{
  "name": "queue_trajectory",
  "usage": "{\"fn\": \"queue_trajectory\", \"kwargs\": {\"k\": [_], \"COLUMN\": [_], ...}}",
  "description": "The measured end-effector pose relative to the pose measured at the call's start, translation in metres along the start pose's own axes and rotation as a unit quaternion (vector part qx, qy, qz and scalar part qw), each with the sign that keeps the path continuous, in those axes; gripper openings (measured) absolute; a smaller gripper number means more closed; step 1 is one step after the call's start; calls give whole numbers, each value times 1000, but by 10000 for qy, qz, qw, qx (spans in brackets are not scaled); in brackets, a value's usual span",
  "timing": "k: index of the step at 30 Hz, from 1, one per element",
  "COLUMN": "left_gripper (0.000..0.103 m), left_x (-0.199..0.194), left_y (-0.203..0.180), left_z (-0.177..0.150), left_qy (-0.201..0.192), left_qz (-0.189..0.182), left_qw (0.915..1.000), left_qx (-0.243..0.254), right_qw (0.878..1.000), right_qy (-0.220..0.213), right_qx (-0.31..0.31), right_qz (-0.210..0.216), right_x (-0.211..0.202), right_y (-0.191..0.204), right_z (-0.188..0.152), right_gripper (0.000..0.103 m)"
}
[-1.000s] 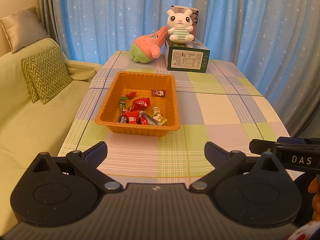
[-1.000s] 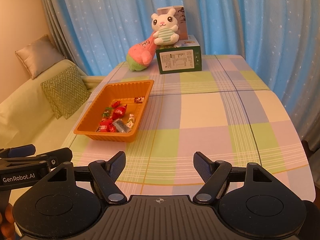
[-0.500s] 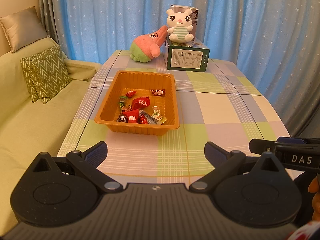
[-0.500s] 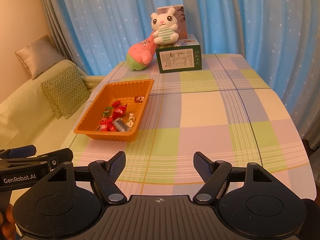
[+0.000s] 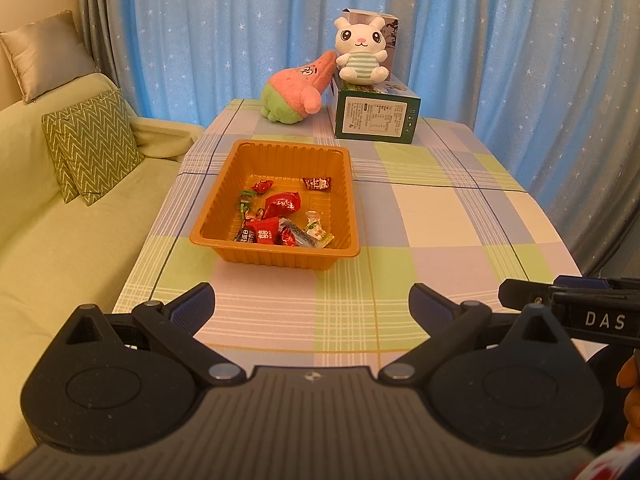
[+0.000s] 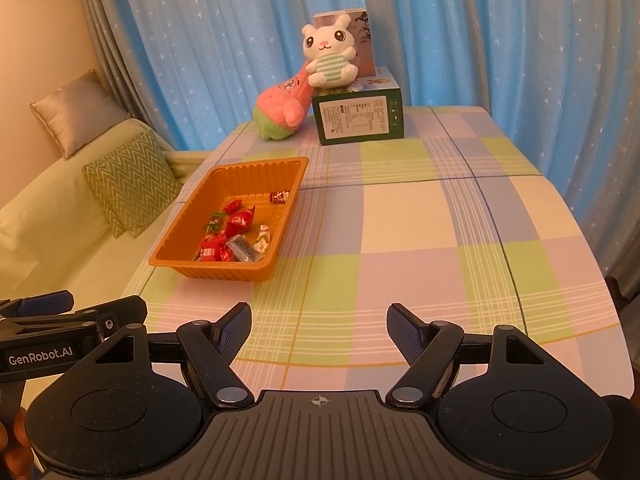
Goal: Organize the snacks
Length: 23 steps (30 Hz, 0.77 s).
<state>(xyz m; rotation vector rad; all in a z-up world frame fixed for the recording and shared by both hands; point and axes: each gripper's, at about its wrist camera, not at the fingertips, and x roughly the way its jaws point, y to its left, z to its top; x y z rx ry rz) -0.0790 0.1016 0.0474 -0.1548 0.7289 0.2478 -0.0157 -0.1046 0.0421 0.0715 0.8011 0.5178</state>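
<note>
Both jaws stand apart with nothing between them: we hold the left gripper (image 5: 311, 304) and the right gripper (image 6: 319, 327) over the near edge of the table (image 5: 436, 216), side by side. Our snacks (image 5: 280, 216), small wrapped pieces mostly in red, lie gathered toward the near end of the orange tray (image 5: 240, 160), which sits left of the table's middle. Farther off, at the far end, a green box (image 5: 376, 118) carries a white bunny plush (image 5: 360, 56), with a pink and green plush (image 5: 294, 92) leaning just left of it. A sofa (image 5: 48, 240) runs along the left, blue starred curtains (image 5: 240, 20) behind.
</note>
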Motion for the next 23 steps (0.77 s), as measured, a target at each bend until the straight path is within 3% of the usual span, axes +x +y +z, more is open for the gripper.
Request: {"fn": "queue_trajectory", "kwargs": {"k": [23], "left_gripper": [103], "left_x": [5], "left_y": [4], "left_z": [-4], "left_qy": [-30], "left_qz": [-33], "left_qw": [10000], "left_qx": [-65], "right_qw": [10000], "right_qy": [15], "right_qx": [6], "right_qz": [8], "right_x": [2], "right_y": [2], "right_z": [-5], "right_gripper": [74]}}
